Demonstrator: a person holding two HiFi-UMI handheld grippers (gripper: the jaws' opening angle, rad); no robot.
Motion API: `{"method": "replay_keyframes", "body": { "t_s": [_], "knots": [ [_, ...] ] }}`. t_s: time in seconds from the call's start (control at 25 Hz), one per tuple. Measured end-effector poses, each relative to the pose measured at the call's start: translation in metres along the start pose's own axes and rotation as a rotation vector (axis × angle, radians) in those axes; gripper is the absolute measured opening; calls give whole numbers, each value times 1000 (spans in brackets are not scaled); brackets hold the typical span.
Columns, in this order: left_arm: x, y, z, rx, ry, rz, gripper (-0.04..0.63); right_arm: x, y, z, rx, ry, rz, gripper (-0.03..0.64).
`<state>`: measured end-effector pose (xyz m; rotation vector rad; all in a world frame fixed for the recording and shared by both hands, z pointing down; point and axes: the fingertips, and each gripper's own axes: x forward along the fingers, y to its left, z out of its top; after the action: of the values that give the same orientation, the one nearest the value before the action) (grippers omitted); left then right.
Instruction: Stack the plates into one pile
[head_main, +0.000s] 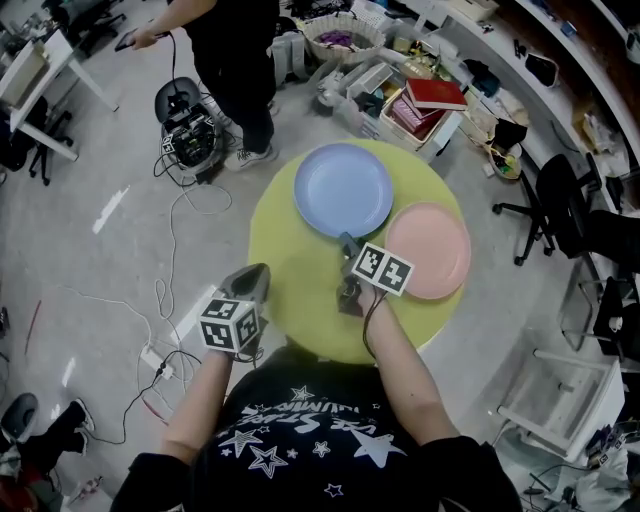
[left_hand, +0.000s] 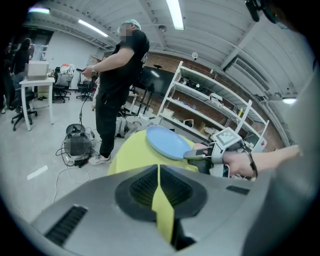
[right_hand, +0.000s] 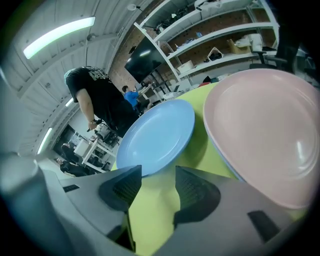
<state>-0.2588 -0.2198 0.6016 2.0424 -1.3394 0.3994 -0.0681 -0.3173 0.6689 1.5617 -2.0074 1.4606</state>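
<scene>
your right gripper (right_hand: 155, 186) has its jaws released, empty over the yellow table (head_main: 290, 265), just short of the blue plate (head_main: 343, 188). the pink plate (head_main: 428, 250) lies beside it (rims close together). your left gripper (left_hand: 159, 187) is clenched on nothing.

Blue plate (head_main: 343, 189) and pink plate (head_main: 430, 250) lie side by side on a round yellow tabletop (head_main: 290, 270), right gripper (head_main: 347, 242) just beside both.

No legible text anywhere
</scene>
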Motion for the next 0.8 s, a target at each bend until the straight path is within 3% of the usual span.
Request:
{"method": "replay_keyframes", "body": {
  "t_s": [0.52, 0.8],
  "knots": [
    [4, -1, 0, 3, 13, 1, 26, 15, -6, 6, 156, -25, 3, 206],
    [4, -1, -8, 6, 29, 3, 26, 18, -9, 8, 189, -22, 12, 172]
  ]
}}
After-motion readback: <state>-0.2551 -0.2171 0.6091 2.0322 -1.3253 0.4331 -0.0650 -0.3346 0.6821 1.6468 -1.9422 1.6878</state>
